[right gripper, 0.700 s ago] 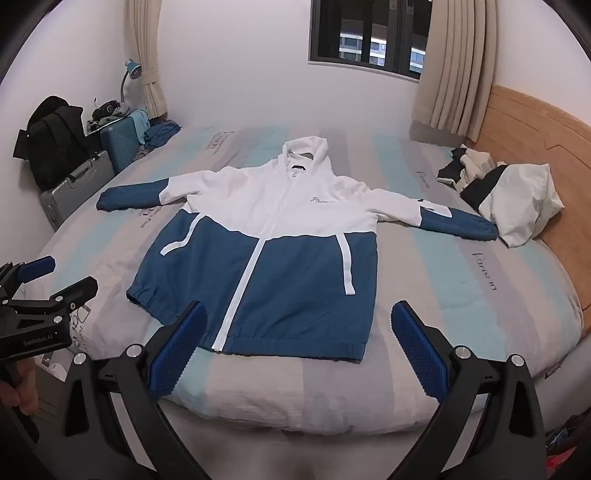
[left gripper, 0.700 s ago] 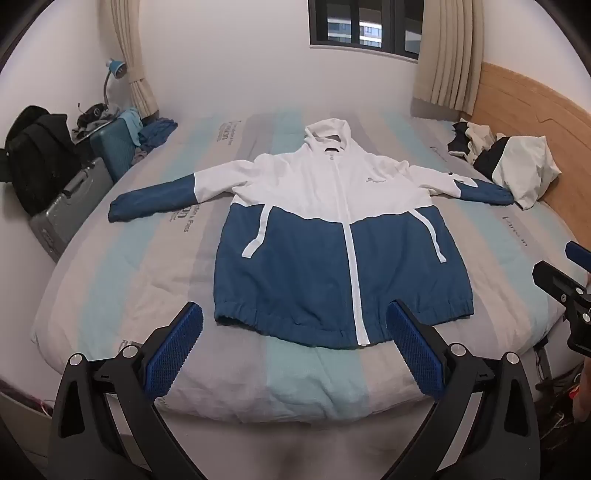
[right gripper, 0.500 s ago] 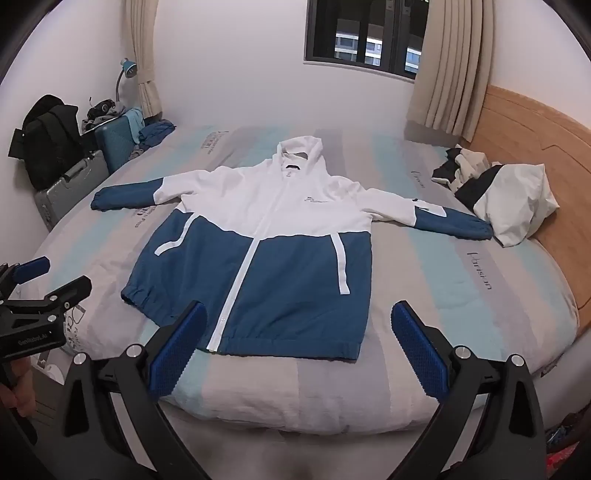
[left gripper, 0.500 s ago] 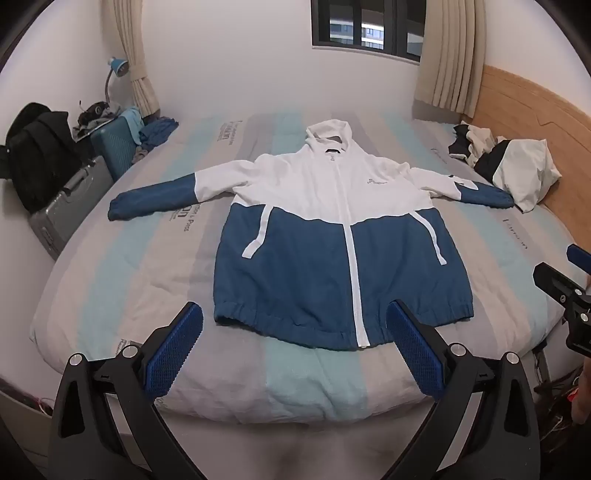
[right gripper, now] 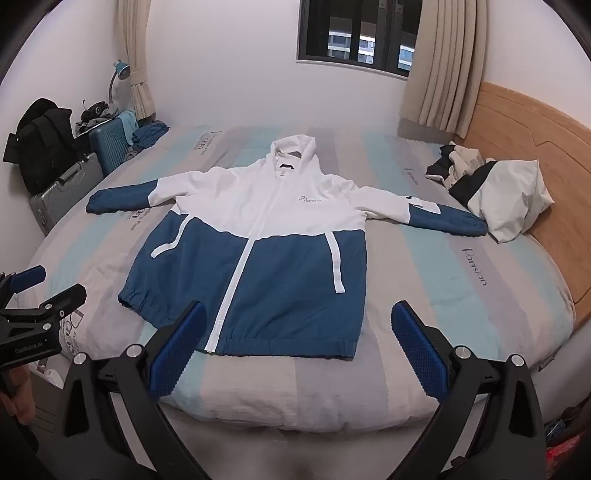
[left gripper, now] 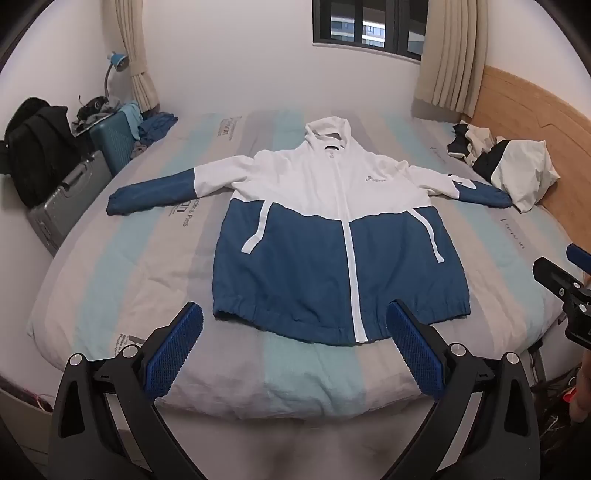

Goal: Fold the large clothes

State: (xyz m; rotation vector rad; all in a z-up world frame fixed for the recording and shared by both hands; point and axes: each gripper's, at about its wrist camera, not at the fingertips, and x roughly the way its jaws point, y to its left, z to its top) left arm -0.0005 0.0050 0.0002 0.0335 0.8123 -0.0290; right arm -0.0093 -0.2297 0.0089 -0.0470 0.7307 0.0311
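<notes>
Striped bedding in pale blue, grey and white covers the bed (left gripper: 110, 288), which fills a small bedroom with a dark window (right gripper: 354, 33) above its far side and a wooden headboard (right gripper: 524, 122) along the right; on it the jacket (left gripper: 332, 236), white above and blue below, lies flat and face up with the zip closed, hood (left gripper: 328, 129) toward the window wall, hem (left gripper: 332, 325) toward the near edge, both sleeves stretched straight out to the sides; its long axis therefore runs directly away from the person, and the hem is the nearest part; the left claw (left gripper: 293, 345) is spread wide with nothing between its blue pads, hanging over the near edge just short of the hem's middle; the right claw (right gripper: 297, 345) is likewise spread wide and empty, seen over the hem's right half; neither touches the cloth. Judging from this layout, no fold has yet been made, and the left sleeve (left gripper: 155, 188) lies on the left claw's side while the right sleeve (right gripper: 436, 214) lies on the right claw's, each well apart from its claw, so a first fold of the sleeves inward would need a long reach forward and outward; a crumpled white and black garment (right gripper: 498, 195) sits just beside the right cuff and could get in the way.
</notes>
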